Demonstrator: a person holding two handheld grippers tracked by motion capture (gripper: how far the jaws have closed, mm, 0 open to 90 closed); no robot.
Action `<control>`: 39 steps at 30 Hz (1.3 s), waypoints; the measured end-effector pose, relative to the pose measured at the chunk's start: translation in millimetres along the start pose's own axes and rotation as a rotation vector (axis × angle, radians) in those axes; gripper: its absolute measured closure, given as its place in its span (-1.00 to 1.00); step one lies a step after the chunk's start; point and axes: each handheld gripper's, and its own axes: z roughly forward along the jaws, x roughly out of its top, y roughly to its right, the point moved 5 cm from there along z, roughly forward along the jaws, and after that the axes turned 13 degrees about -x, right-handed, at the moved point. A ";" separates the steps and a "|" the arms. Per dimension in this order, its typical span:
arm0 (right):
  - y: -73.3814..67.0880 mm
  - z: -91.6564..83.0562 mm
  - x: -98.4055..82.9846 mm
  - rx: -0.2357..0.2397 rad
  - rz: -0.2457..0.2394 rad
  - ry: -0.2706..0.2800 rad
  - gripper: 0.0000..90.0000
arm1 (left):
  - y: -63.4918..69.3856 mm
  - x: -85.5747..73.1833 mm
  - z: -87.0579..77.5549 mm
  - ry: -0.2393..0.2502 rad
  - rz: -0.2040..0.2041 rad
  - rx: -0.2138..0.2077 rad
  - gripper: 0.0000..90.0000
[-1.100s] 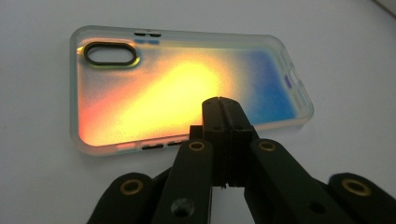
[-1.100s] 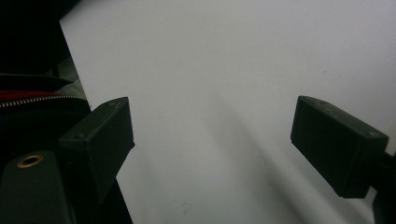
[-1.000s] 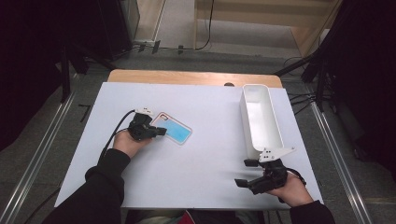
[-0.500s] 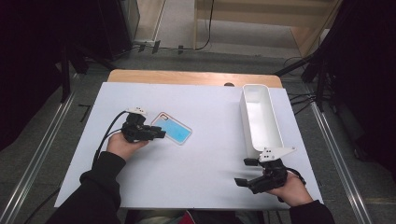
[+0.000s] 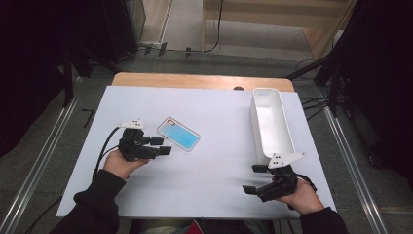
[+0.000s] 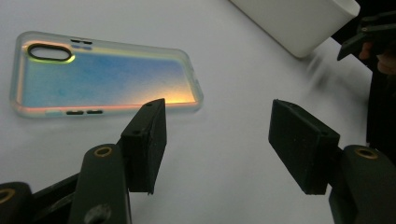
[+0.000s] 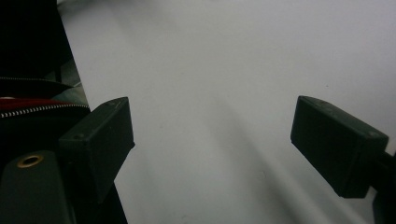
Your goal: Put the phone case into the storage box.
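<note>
Translucent iridescent phone case [image 6: 105,77] — blue, orange-edged — flat on white table [image 5: 214,185].

White-topped table [image 5: 214,190] on grey floor [image 5: 44,131], dark surroundings.

The white table [image 5: 204,185] is evenly lit against dark surroundings; the right gripper view is dim, soft, shadow-streaked at lower right.
</note>
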 end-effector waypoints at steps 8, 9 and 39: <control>0.0 0.5 0.7 0.002 -0.006 0.001 -0.74 | 14.4 -7.6 -5.3 -0.011 0.011 0.003 -0.32; 0.0 0.8 0.9 0.003 -0.006 0.003 -0.74 | 15.8 -9.0 -5.7 -0.022 0.015 0.008 -0.32; 0.2 3.8 2.0 0.001 -0.012 -0.005 -0.74 | 40.9 -47.3 -29.6 -0.035 -0.029 0.014 -0.32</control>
